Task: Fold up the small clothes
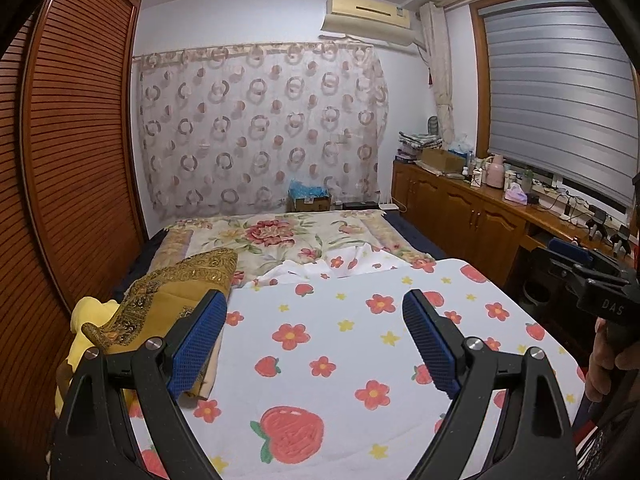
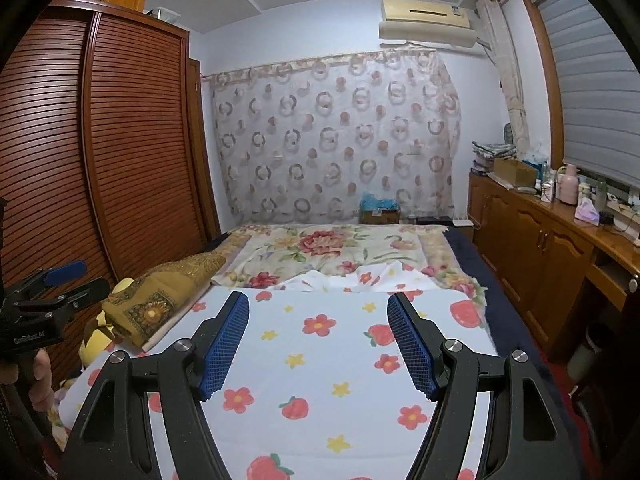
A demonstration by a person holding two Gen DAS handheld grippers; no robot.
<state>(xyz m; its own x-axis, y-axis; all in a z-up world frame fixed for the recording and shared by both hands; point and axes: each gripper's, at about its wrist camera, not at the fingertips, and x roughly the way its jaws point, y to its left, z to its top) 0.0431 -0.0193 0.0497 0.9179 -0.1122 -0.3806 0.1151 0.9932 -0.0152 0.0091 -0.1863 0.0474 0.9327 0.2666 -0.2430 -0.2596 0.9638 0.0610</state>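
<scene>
While both claws hang above the bed, much of the scene is cut off: the near edge of the white cloth with flowers and strawberries (image 1: pixel 352 344) runs out of sight under the black claw frames, and its far end is rumpled into folds, so its full shape is hard to make out. It lies spread flat over the bed's floral cover (image 1: pixel 280 236). The left claw (image 1: pixel 316 340) is released, blue pads wide apart with only the cloth far beneath them, touching nothing. The right claw (image 2: pixel 318 344) is likewise released and bare between its pads. At the right edge of the left view the right claw's dark body shows with a hand (image 1: pixel 610 360) around its handle, partly out of frame. A mustard patterned cloth (image 1: pixel 176 292) lies heaped at the white cloth's left edge, over something yellow (image 1: pixel 90 312) that I cannot identify. Along the left stands a slatted wooden wardrobe (image 2: pixel 132 152); to the right, a cluttered wooden bench (image 2: pixel 560 232) under the window blind.
</scene>
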